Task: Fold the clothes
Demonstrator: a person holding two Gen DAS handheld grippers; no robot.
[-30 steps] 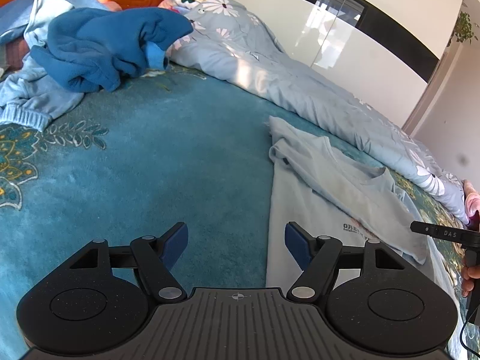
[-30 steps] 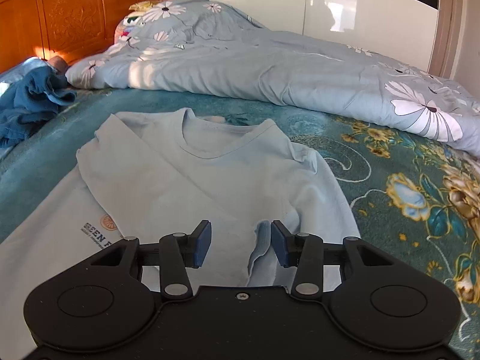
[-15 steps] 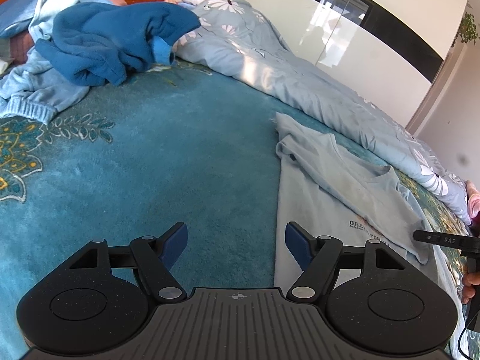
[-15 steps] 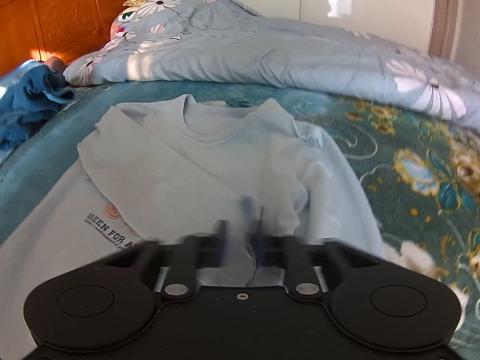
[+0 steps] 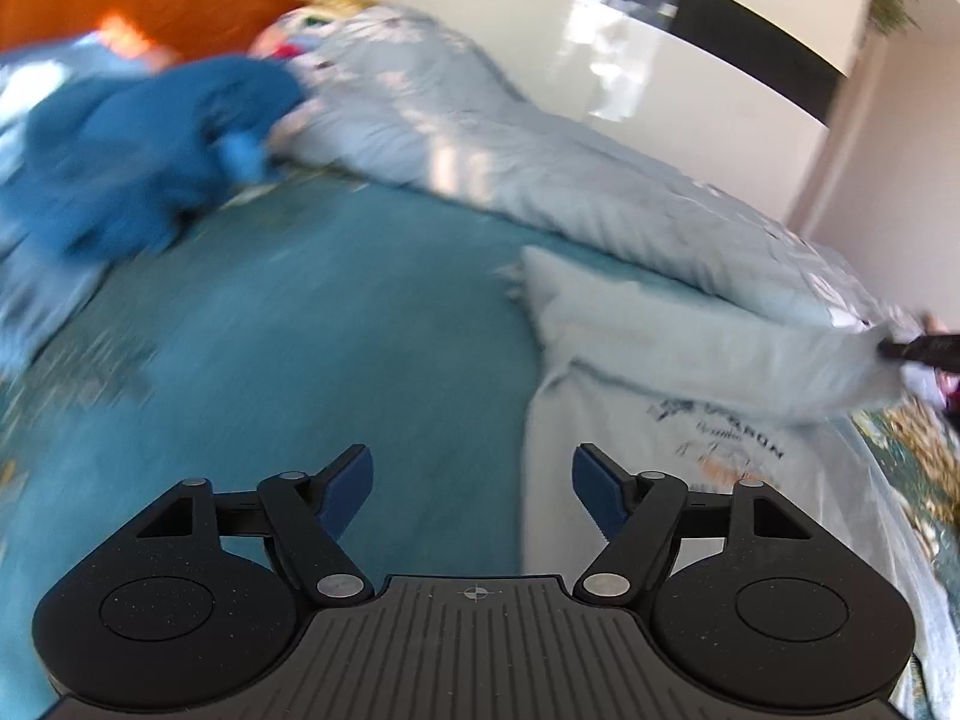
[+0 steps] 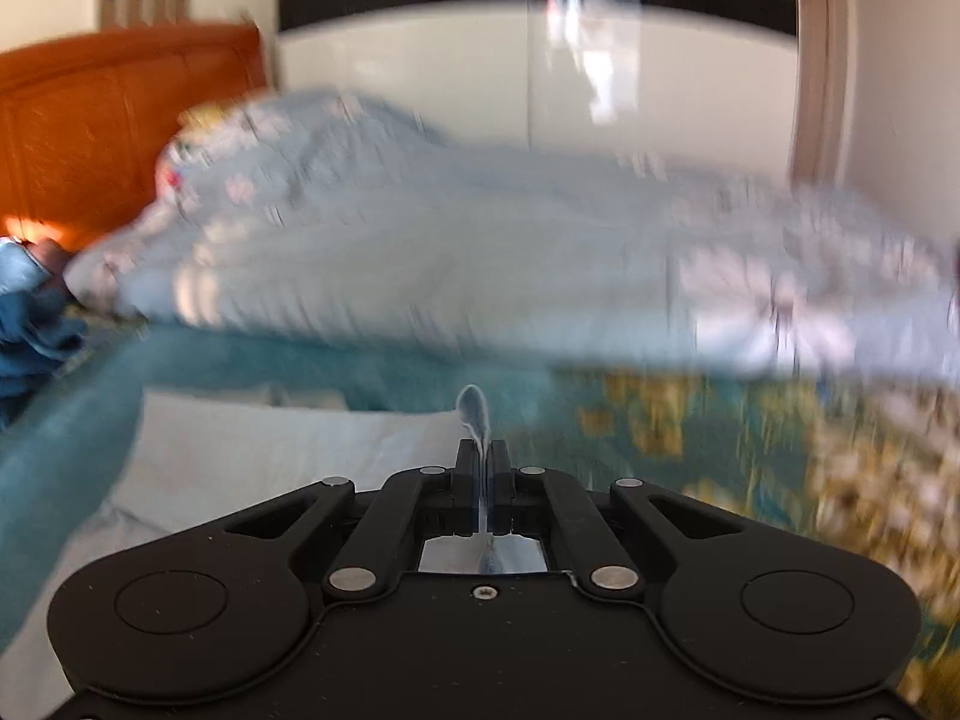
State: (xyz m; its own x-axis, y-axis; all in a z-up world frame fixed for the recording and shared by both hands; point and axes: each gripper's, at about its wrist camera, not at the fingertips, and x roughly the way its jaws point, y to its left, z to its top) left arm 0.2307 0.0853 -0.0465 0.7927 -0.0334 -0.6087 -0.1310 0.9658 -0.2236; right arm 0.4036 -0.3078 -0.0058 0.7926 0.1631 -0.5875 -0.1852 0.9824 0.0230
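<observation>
Right gripper (image 6: 482, 450): its jaws are pressed tight together on a thin fold of the pale blue T-shirt (image 6: 252, 450). A small bit of cloth sticks up between the tips.
Left gripper (image 5: 473, 480): its jaws are far apart and opening, with nothing between them. It hangs over bare bedspread, just beside the shirt's left edge.
T-shirt: it lies on the bed toward the near right side in the left view (image 5: 648, 450). Dark blurry print shows on its front. One part is pulled up and stretched to the right.
Bedspread (image 5: 300, 330): teal and fuzzy. It has gold flowers by the right edge.
Duvet (image 6: 480, 264): light blue with flowers, bunched along the far side of the bed.
Dark blue clothes (image 5: 138, 150): heaped at the far left corner, well apart from the shirt.
Headboard (image 6: 120, 120): orange wood.
Wardrobe (image 6: 540, 48): shiny white doors with a black stripe, behind the bed.
Only the left view shows: the shirt's print, and the right gripper's black tip (image 5: 918, 348) pulling the cloth.
Only the right view shows: the pinch up close.
Both views: very blurry.
</observation>
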